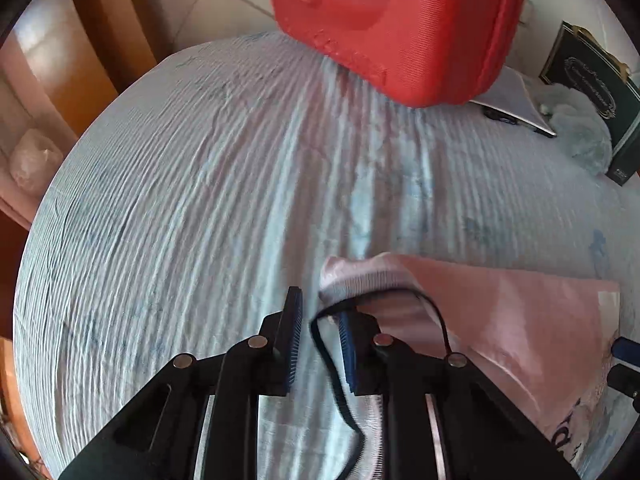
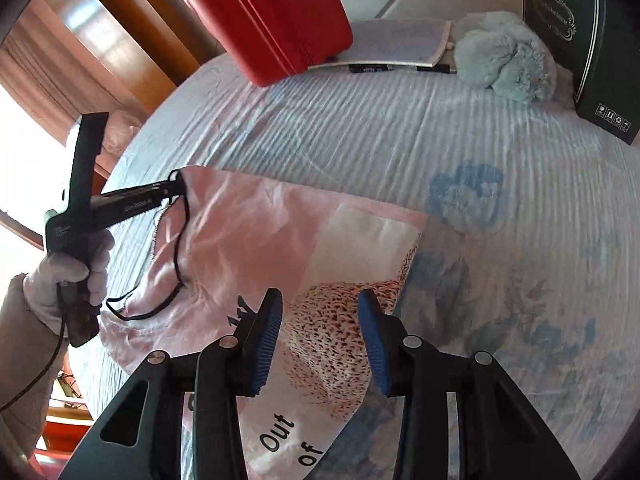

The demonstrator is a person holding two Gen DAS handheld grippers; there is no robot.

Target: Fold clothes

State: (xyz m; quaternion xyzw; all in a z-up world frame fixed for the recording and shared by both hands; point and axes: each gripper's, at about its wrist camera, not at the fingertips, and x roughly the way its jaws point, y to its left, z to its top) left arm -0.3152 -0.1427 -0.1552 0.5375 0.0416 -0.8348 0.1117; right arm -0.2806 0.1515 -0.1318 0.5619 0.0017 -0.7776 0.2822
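Pale blue striped bedding (image 1: 180,200) fills both wrist views, with a red case (image 1: 380,20) resting on it at twelve o'clock in the left view. The pink top (image 2: 248,232) lies mostly flat on it, its printed front facing up, from about nine o'clock to six o'clock in the right view.

The left gripper (image 1: 318,308), held by a gloved hand (image 2: 68,276), sits at the garment's ribbed neck edge. Its jaws stand narrow, but sheet shows through the gap. Only a thin black cord (image 1: 434,312) loops between the pads, and the pink cloth lies just past the pad at three o'clock. The right gripper (image 2: 319,294) hovers over the speckled print, moderately wide, with nothing pinched.

The main risk, as I judge it, is the left claw closing on the cord alone. The cord would then pull through, or bunch the neckline, instead of lifting the fabric. A second risk is pinching the bedding together with the top, since both are thin and lie in contact. If only one side is gripped when the fold begins, the top would likely skew and crease across the print.
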